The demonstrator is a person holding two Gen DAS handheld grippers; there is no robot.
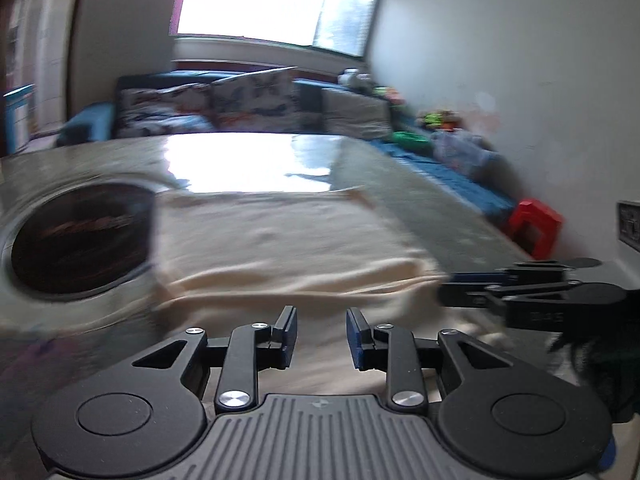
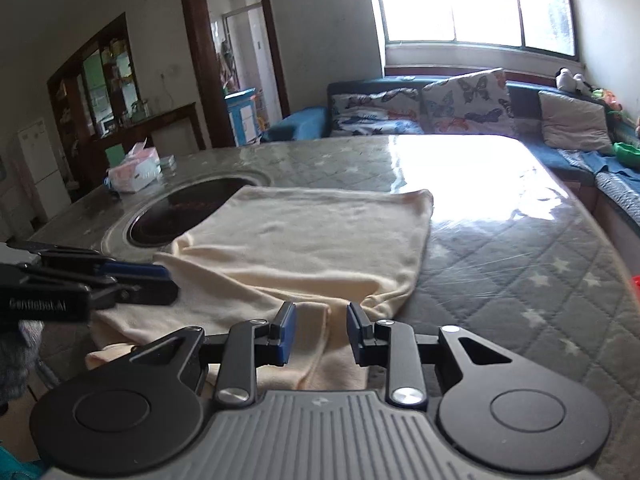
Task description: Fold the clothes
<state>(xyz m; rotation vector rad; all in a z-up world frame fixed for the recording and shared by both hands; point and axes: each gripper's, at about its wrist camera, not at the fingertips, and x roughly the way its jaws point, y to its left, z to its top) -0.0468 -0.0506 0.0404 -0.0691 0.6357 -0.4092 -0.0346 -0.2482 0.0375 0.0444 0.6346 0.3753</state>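
Because the cream garment [image 2: 304, 248] lies partly folded on the quilted table [image 2: 500, 264], one corner over the dark round inset [image 2: 188, 212], we keep both grippers low at its near edge to take the next fold. Our left gripper [image 1: 321, 336] hovers with parted jaws, nothing pinched. Our right gripper [image 2: 321, 334] straddles a raised cloth ridge, pads apart and not pressing.

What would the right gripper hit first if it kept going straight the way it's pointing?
Most likely the cream garment: the right gripper angles down at its near bunched edge, jaws apart with nothing pinched. Depth is hard to judge, but no other object lies between.
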